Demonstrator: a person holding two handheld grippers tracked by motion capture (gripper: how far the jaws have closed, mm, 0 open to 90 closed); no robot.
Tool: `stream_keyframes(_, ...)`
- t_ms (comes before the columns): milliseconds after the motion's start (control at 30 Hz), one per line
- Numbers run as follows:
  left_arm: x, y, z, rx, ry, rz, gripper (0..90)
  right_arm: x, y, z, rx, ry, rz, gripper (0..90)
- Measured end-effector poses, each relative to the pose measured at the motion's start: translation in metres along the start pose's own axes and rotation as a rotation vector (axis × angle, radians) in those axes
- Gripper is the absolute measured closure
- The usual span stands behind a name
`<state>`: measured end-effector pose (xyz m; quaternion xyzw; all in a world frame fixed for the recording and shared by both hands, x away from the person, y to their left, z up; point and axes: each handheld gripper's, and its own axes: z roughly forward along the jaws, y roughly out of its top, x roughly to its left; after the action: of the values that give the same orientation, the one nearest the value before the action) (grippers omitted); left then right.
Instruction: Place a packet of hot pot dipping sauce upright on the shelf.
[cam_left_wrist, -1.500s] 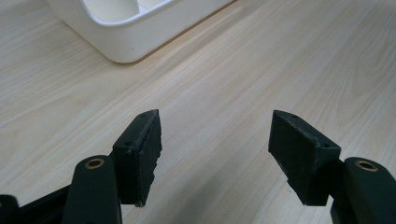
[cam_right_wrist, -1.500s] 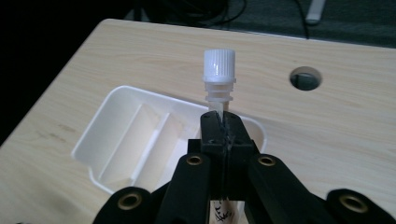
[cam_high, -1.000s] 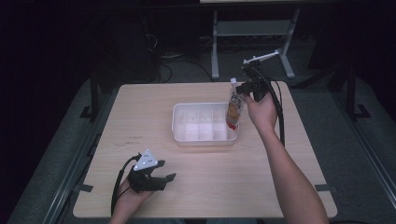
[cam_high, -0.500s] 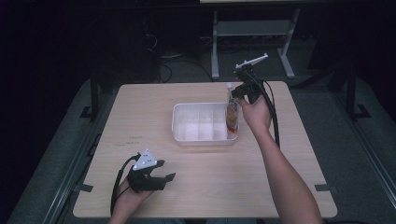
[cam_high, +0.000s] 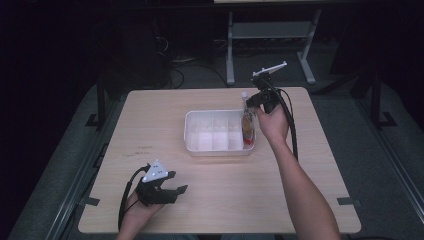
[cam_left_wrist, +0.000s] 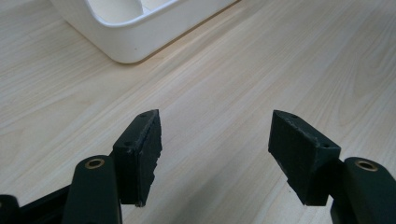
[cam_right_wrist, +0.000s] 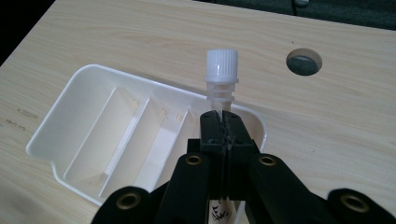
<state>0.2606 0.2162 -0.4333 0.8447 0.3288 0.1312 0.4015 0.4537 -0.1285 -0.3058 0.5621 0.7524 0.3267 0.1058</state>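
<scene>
Over tray (cam_high: 192, 131), gripper-held pouch (cam_high: 247, 122)

Black hand-held gripper (cam_left_wrist: 215, 154) jaws with brass rivets, trailing black cables, grey triangular plate.

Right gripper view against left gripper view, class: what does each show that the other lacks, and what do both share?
Right gripper view alone: its tool shut on a pouch with a white screw cap, the tray's dividers, and a round hole in the table. Left gripper view alone: its tool with jaws wide apart over bare wood, holding nothing. Both share: the white tray and the pale wooden table.
</scene>
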Motion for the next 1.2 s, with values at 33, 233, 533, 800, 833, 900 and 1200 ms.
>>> stream_keyframes(33,0.000,0.000,0.000,-0.003,0.002,-0.004,34.2,0.000,0.000,0.001,0.002,0.002,0.003,88.2)
stream_keyframes(233,0.001,-0.001,-0.001,0.000,0.005,-0.004,34.1,-0.002,-0.002,0.004,0.006,0.007,0.010,88.1)
stream_keyframes(533,0.001,-0.001,0.000,0.003,0.009,-0.001,34.2,-0.006,-0.006,0.009,0.019,0.021,0.023,87.6)
stream_keyframes(800,0.001,-0.001,0.001,0.005,0.009,-0.001,34.2,-0.011,-0.010,0.013,0.026,0.036,0.034,86.9)
stream_keyframes(833,0.001,-0.001,0.001,0.005,0.009,-0.001,34.1,-0.012,-0.011,0.012,0.028,0.040,0.036,86.6)
stream_keyframes(900,0.001,-0.001,0.001,0.005,0.009,0.000,34.2,-0.013,-0.011,0.012,0.033,0.044,0.031,85.5)
stream_keyframes(1200,0.001,-0.001,0.002,0.006,0.008,0.001,34.1,-0.020,-0.014,0.009,0.041,0.069,0.033,81.1)
